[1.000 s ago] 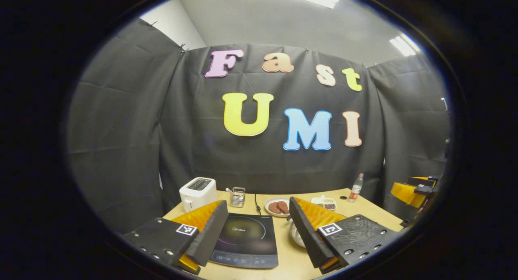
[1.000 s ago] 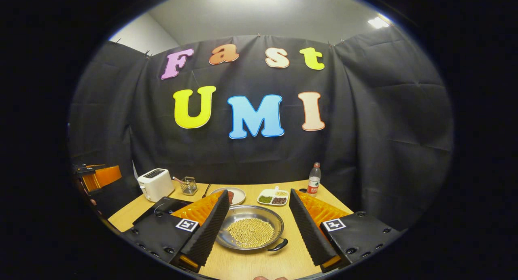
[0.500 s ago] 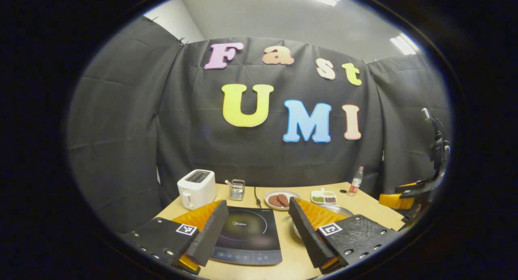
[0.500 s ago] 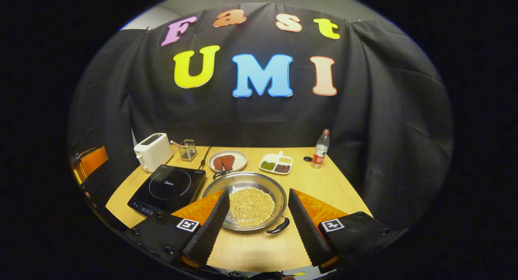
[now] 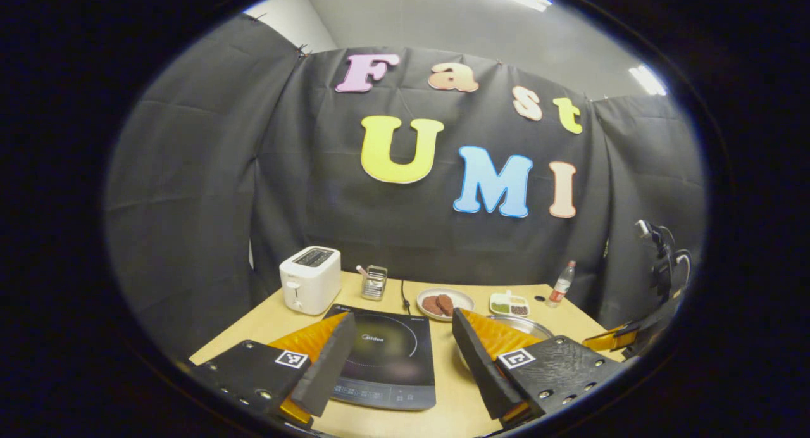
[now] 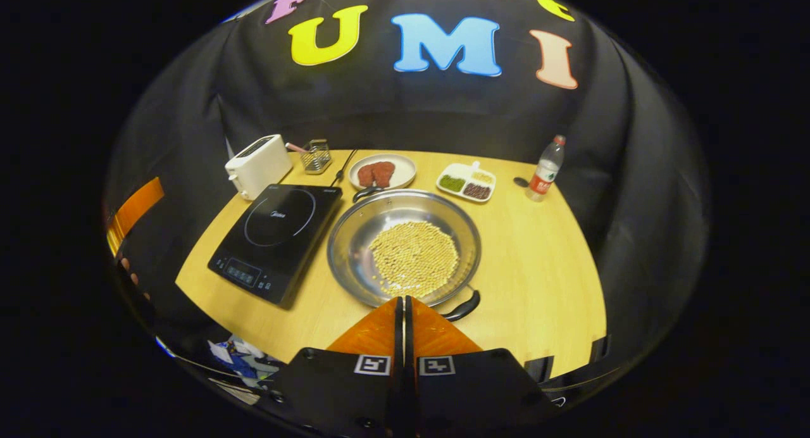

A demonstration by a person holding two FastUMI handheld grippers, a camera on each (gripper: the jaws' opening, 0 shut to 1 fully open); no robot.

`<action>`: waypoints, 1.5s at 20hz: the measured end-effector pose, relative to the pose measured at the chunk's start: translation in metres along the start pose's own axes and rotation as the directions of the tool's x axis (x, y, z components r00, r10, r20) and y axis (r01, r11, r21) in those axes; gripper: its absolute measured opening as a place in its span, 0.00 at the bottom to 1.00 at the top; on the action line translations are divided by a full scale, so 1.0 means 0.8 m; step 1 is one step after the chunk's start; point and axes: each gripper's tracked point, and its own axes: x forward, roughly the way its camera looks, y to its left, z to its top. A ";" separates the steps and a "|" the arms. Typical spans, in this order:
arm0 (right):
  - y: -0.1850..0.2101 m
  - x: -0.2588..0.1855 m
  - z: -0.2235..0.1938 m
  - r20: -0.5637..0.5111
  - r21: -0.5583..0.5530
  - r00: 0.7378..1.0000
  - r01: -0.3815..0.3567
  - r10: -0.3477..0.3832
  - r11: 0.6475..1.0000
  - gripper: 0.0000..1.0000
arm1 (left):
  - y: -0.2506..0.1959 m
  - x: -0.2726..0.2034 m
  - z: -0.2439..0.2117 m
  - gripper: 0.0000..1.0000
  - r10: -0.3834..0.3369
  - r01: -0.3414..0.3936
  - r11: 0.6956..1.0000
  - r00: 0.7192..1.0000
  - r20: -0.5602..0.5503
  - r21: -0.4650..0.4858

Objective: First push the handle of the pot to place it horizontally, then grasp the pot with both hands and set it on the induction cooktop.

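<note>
The left gripper point(image 5: 402, 356) is hanging low over the tabletop point(image 5: 455, 412) with its two fingers spread wide apart, and nothing is lying between them. The right gripper point(image 6: 405, 311) is looking down from above, and its two orange fingers are pressing flat against each other, gripping nothing. At the right edge of the left gripper view, the right gripper point(image 5: 617, 338) is showing as an orange and black shape.

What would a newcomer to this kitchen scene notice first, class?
Centre of the table, a wide steel pot holds pale beans, with the shut right gripper just at its near rim. The black induction cooktop lies beside it, between the open left gripper fingers.
</note>
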 end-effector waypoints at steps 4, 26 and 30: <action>0.012 0.009 -0.019 -0.051 -0.049 0.995 -0.093 0.090 0.994 0.00 | -0.010 0.006 -0.006 0.93 -0.002 0.003 1.000 0.999 -0.039 0.018; -0.058 0.128 -0.101 -0.341 0.031 0.930 -0.136 0.138 0.990 0.02 | -0.058 0.028 -0.005 0.93 0.160 -0.161 0.987 0.984 -0.079 -0.006; -0.065 0.132 -0.095 -0.330 0.087 0.932 -0.126 0.148 0.988 0.02 | -0.069 0.032 -0.017 0.91 0.159 -0.160 0.987 0.982 -0.103 -0.005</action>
